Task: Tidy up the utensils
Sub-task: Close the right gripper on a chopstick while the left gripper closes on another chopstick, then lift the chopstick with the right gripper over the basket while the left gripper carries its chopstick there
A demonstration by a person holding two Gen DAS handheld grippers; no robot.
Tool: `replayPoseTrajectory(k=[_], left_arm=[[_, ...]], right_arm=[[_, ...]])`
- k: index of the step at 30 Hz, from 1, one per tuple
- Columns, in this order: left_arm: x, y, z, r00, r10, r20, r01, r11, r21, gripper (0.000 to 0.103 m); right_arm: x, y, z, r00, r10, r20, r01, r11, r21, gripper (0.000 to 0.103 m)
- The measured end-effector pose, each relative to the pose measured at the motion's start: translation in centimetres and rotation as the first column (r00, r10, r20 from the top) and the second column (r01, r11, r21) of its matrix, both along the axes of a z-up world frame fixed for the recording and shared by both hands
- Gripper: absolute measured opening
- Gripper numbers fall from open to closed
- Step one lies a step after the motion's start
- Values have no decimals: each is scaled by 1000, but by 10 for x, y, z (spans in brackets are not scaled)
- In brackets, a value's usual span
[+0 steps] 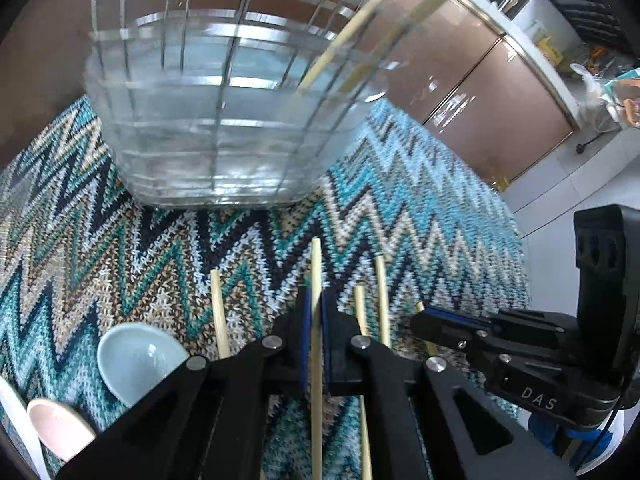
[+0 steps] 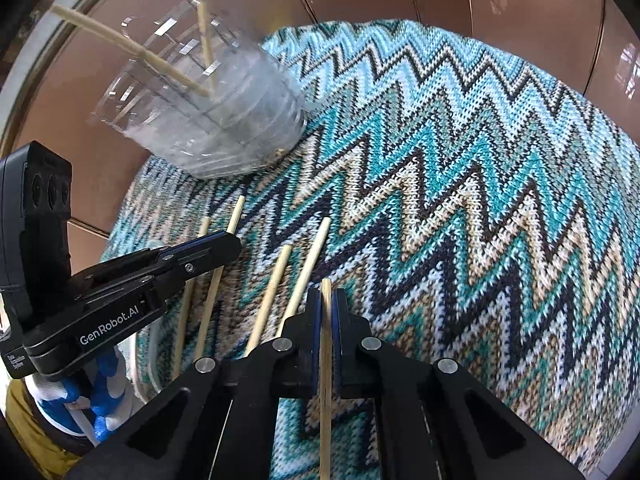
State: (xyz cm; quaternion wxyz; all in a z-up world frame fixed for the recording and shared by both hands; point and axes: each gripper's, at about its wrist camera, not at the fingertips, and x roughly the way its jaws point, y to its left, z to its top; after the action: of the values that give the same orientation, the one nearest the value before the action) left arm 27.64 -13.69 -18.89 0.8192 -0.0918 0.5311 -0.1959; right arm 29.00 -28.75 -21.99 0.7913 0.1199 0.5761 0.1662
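On the zigzag cloth stands a clear plastic holder (image 1: 224, 120) (image 2: 224, 128) with two chopsticks (image 1: 360, 20) (image 2: 204, 20) leaning in it. In the left wrist view my left gripper (image 1: 315, 296) is shut on a single bamboo chopstick (image 1: 316, 264), whose tip sticks out past the pads toward the holder. My right gripper (image 2: 326, 296) is shut on another chopstick (image 2: 326, 360), just right of the left one. Each gripper shows in the other's view, the right gripper (image 1: 418, 316) and the left gripper (image 2: 232, 240). Both are low over the cloth, short of the holder.
Several loose chopsticks (image 2: 308, 260) (image 1: 218, 312) lie on the cloth between and beside the grippers. A pale blue spoon (image 1: 136, 360) and a pink spoon (image 1: 56, 428) lie at the near left. The cloth's edge (image 1: 516, 240) drops off to the right; brown cabinets (image 1: 460, 92) stand beyond.
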Motion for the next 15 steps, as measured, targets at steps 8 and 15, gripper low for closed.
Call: replayPoseTrajectory(k=[8, 15], left_arm=[[-44, 4, 55, 992, 1, 127, 1, 1000, -17, 5], [-87, 12, 108, 971, 13, 237, -11, 1000, -13, 5]], right_arm=[[-37, -4, 55, 993, -9, 119, 8, 1000, 5, 5], [-90, -6, 109, 974, -24, 224, 25, 1000, -2, 5]])
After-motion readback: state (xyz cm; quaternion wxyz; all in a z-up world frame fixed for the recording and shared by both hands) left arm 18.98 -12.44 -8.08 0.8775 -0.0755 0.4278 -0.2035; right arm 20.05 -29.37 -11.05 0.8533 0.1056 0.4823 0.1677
